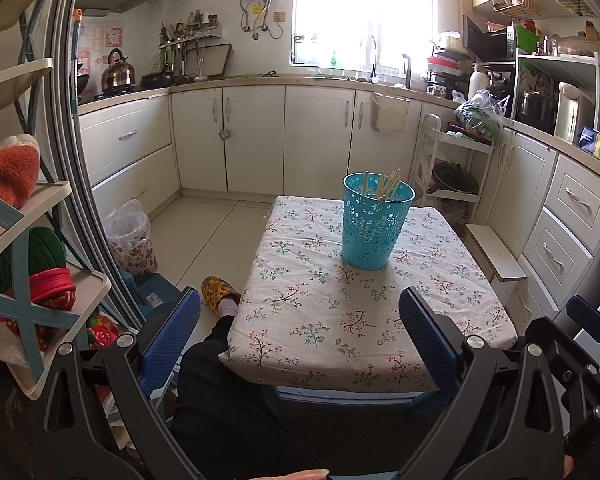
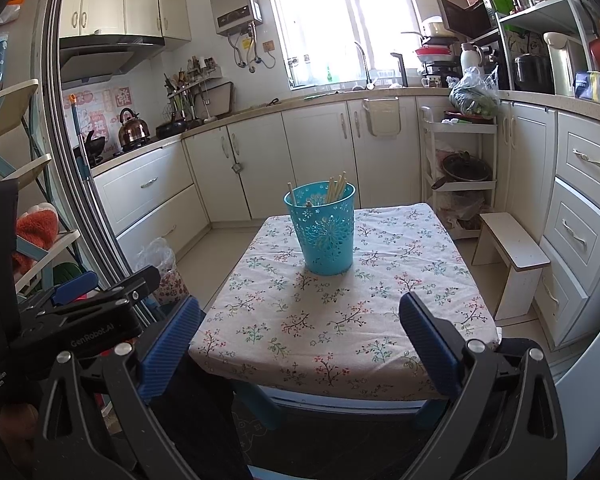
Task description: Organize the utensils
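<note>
A turquoise perforated basket (image 1: 370, 227) (image 2: 323, 228) stands upright toward the far side of a small table with a floral cloth (image 1: 340, 320) (image 2: 328, 332). Several wooden chopsticks (image 1: 388, 187) (image 2: 335, 188) stick up inside it. My left gripper (image 1: 300, 320) hangs open at the table's near edge, nothing between its blue pads. My right gripper (image 2: 300, 320) is open too, held back from the near edge with nothing in it. In the right wrist view the left gripper (image 2: 84, 292) shows at the left.
A person's dark trouser leg and patterned slipper (image 1: 218, 290) lie left of the table. A white stool (image 2: 512, 256) stands to the right. A lined bin (image 1: 130, 240) sits on the floor at left, shelving (image 1: 32, 248) beyond it. Cabinets ring the room.
</note>
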Motion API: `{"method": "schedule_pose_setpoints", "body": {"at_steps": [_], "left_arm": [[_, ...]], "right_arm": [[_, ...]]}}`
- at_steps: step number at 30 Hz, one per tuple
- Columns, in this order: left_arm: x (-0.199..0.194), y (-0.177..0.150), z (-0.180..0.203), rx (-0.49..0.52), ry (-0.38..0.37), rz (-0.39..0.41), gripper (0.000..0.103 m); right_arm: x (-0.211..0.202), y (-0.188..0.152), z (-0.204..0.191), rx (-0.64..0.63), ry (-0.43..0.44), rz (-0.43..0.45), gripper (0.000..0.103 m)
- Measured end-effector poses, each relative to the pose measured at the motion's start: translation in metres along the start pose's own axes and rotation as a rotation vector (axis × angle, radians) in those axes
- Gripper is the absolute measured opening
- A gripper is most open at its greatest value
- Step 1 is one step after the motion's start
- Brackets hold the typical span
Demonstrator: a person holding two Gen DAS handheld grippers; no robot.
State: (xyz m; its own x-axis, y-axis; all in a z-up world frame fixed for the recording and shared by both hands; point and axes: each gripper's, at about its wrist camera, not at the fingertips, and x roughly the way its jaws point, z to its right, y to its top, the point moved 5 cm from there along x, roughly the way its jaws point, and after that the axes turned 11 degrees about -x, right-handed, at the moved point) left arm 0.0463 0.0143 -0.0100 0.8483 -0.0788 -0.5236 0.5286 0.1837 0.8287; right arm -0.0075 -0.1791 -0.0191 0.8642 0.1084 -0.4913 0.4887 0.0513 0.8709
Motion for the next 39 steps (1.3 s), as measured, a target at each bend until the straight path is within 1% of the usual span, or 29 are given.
{"method": "schedule_pose_setpoints", "body": {"at_steps": [25, 31, 37, 39], "left_arm": [[0.000, -0.003, 0.000, 0.001, -0.001, -0.005, 0.096], [0.007, -0.002, 0.002, 0.004, -0.001, -0.013, 0.096], [0.021, -0.004, 0.004, -0.017, -0.056, -0.052, 0.096], [0.027, -0.004, 0.006, -0.017, -0.054, -0.062, 0.096]], "right_arm": [[0.003, -0.002, -0.002, -0.005, 0.005, -0.005, 0.096], [0.006, -0.002, -0.001, -0.002, -0.001, -0.008, 0.096], [0.015, -0.005, 0.002, -0.002, -0.007, -0.028, 0.096], [0.020, -0.006, 0.003, -0.001, -0.008, -0.039, 0.096]]}}
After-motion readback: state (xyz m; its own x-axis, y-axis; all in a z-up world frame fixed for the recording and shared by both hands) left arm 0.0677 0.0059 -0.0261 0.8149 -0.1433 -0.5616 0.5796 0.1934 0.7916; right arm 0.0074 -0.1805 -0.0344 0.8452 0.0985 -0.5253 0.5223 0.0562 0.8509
